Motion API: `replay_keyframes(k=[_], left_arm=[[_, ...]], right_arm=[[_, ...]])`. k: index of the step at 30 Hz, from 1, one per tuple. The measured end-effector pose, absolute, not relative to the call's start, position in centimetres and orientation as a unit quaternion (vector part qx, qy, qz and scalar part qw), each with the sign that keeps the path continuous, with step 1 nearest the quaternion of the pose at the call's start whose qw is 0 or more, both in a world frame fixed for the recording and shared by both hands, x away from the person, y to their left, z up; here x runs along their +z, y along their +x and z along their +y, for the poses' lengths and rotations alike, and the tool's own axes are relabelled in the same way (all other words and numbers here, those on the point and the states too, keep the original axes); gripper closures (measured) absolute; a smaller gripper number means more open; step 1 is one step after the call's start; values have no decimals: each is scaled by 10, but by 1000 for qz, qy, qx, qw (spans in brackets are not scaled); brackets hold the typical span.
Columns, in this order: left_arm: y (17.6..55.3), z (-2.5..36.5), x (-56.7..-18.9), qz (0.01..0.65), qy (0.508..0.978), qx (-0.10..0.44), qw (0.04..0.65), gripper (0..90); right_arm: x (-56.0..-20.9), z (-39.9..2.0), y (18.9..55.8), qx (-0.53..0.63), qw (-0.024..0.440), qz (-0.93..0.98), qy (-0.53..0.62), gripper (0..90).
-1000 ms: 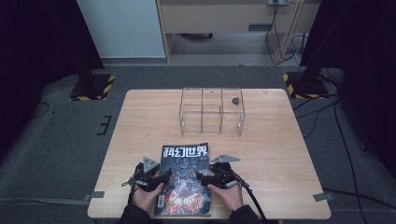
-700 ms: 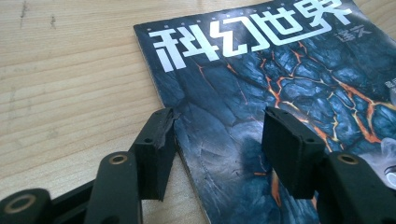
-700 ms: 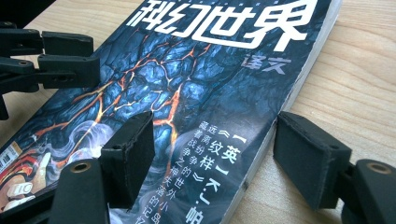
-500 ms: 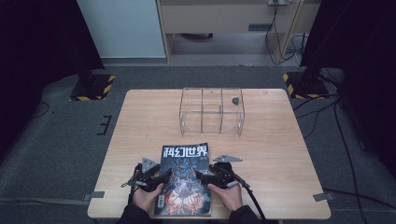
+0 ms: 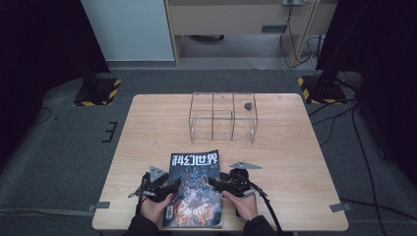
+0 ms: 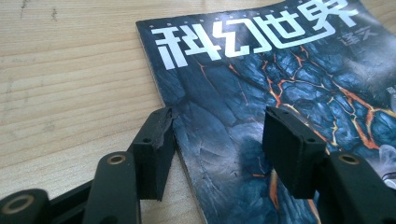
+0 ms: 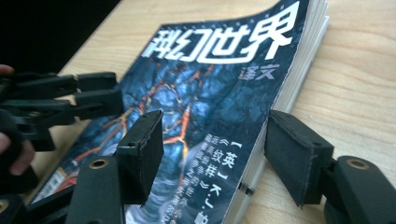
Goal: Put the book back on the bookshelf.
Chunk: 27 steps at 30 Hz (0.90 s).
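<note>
While the glossy, dark-covered magazine (image 5: pixel 194 189) lies flat at the wooden tabletop's (image 5: pixel 295 157) near edge, both grippers straddle its sides. Left gripper (image 6: pixel 217 149) — jaws apart over the spine; right gripper (image 7: pixel 215 154) — jaws just narrowing, still unclamped, across the page edge.

We see bare surface (image 5: pixel 305 162) on both sides of the magazine (image 5: pixel 194 189). Farther back, the clear box (image 5: pixel 222 117) blocks the middle, with open lanes left and right of it.
</note>
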<state>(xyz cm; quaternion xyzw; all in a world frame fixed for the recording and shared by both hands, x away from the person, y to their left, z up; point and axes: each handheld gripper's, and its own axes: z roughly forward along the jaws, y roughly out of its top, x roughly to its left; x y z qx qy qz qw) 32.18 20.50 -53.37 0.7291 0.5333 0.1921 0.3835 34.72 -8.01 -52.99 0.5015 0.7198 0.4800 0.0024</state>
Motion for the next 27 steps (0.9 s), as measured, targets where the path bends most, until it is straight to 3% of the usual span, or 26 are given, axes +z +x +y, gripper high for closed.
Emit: replay_keyframes(k=[5, 27], left_arm=[[322, 206, -534, 537, 727, 185, 386, 430], [322, 204, -534, 540, 725, 188, 384, 427]], right_arm=[[-523, -83, 346, 517, -17, 703, 488, 382], [-536, -83, 345, 491, -14, 706, 511, 346]])
